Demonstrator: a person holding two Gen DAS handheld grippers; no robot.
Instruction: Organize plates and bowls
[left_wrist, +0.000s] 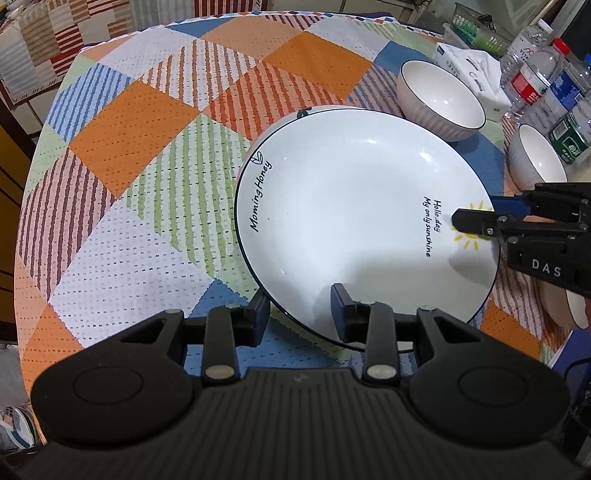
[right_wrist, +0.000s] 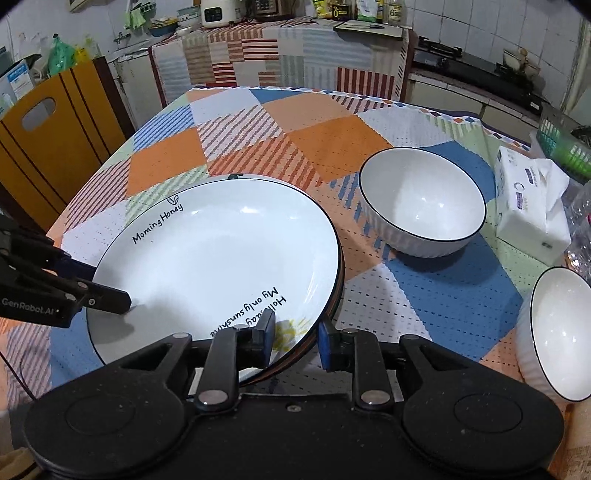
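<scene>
A white plate (left_wrist: 351, 221) with a dark rim and printed words sits on another plate, whose edge (right_wrist: 338, 291) shows beneath it. It also shows in the right wrist view (right_wrist: 221, 258). My left gripper (left_wrist: 299, 314) is open, its jaws straddling the plate's near rim. My right gripper (right_wrist: 295, 341) is open, its jaws straddling the opposite rim by the yellow sun print. Two white ribbed bowls stand to the right: one farther (right_wrist: 421, 206), one nearer (right_wrist: 557, 339). They also show in the left wrist view, one behind the plate (left_wrist: 439, 99) and one at its right (left_wrist: 535, 162).
The table wears a checked cloth (left_wrist: 147, 122). A tissue pack (right_wrist: 528, 206), water bottles (left_wrist: 543, 81) and a green basket (right_wrist: 561, 147) crowd the right edge. A wooden chair (right_wrist: 55, 133) stands at the left side, a counter behind.
</scene>
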